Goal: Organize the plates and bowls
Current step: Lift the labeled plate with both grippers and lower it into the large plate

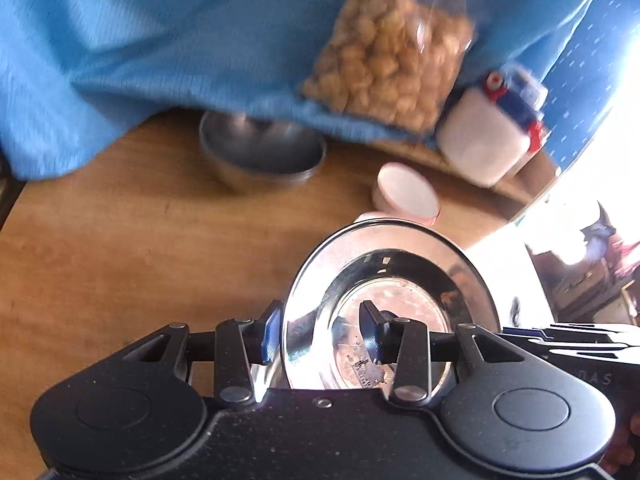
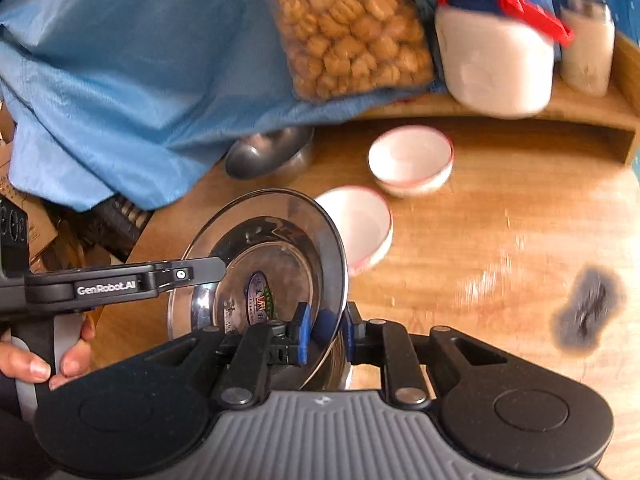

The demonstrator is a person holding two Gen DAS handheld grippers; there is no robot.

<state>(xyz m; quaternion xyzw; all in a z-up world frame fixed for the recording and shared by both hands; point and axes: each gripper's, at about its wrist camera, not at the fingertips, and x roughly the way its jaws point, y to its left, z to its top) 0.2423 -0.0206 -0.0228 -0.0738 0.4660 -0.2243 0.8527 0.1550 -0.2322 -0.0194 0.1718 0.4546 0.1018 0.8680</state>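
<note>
Both grippers hold one shiny steel plate [image 1: 400, 264], tilted on edge above the wooden table [image 1: 120, 264]. My left gripper [image 1: 320, 336] is shut on its rim, one finger behind and one inside. In the right wrist view my right gripper [image 2: 326, 334] is shut on the same steel plate [image 2: 280, 240] at the opposite rim, and the left gripper [image 2: 200, 270] reaches in from the left. A steel bowl [image 1: 260, 152] stands under the blue cloth edge; it also shows in the right wrist view [image 2: 268, 154]. Two white bowls with red rims [image 2: 410, 160] [image 2: 360, 228] stand beyond the plate.
A blue cloth [image 2: 120, 80] drapes over the back left. A bag of biscuits [image 2: 352, 28], a white jar with a blue and red lid [image 2: 496, 64] and a smaller jar [image 2: 588, 48] stand on a raised wooden shelf [image 2: 580, 112]. A dark burn mark [image 2: 588, 308] is on the table at right.
</note>
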